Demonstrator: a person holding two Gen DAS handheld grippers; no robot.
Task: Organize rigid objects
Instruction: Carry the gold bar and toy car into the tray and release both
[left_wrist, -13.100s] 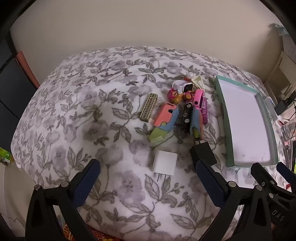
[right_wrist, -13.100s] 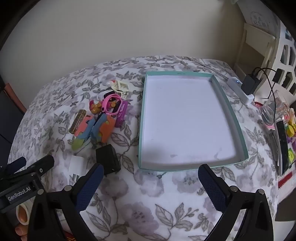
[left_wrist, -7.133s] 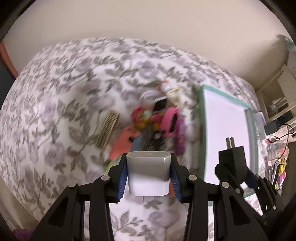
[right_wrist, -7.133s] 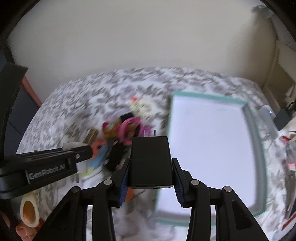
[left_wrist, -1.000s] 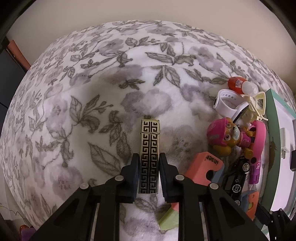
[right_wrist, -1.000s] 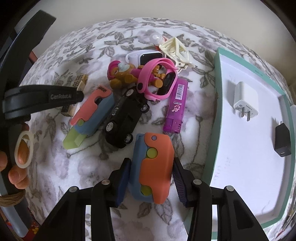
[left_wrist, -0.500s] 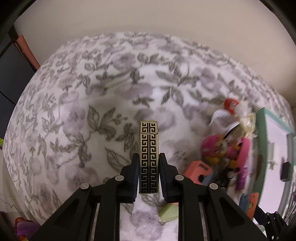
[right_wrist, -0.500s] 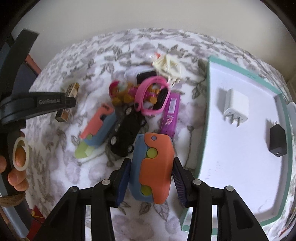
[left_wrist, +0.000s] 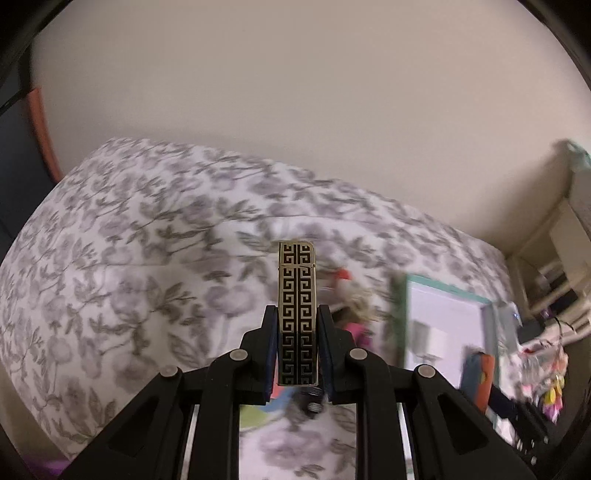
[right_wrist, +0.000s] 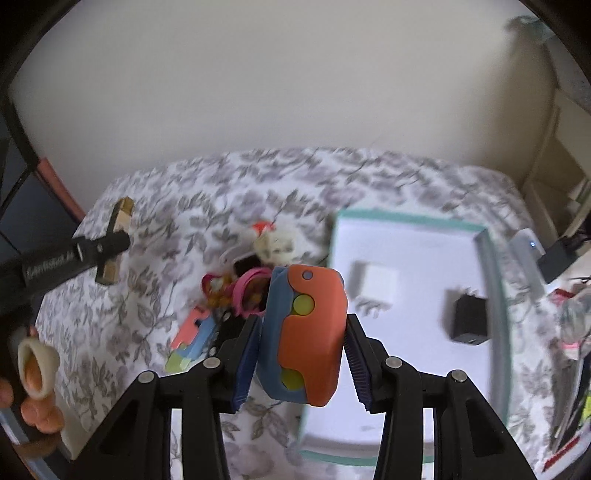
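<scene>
- Left gripper (left_wrist: 297, 350): fingers pinching a slim gold-and-black lighter (left_wrist: 297, 314) w/ a Greek-key pattern. It's held upright, lower half between the pads, top sticking out past the tips, clear of the bedspread (left_wrist: 129, 258).
- Same lighter (right_wrist: 114, 240) shows at far left in the right wrist view, crosswise in the black finger, up off the bedspread.
- Right gripper (right_wrist: 301, 354): fingers clamped on both sides of a chunky orange-and-blue toy (right_wrist: 304, 332) w/ yellow-green round buttons; toy is lifted, in front of the tray's left edge.
- Tray (right_wrist: 413, 221): teal rim, white floor, sits on the right part of the bedspread. Inside: white charger (right_wrist: 376, 284) toward the far left, prongs pointing near; black charger (right_wrist: 469, 319) to its right, the two apart.
- Pile left of the tray, on the floral bedspread (right_wrist: 166, 206), blurred: pink band (right_wrist: 245, 288), a pink-and-blue toy w/ green end (right_wrist: 192, 339), something black next to it, a cream-coloured piece (right_wrist: 275, 245) at the far end w/ a red-orange bit beside it. Can't tell more detail.
- Person's fingers (right_wrist: 37, 384) at near left edge, one wearing a pale ring-like band.
- Beige wall behind the bed; shelving and a dark plug w/ cable at far right, cluttered bits at the right edge.
</scene>
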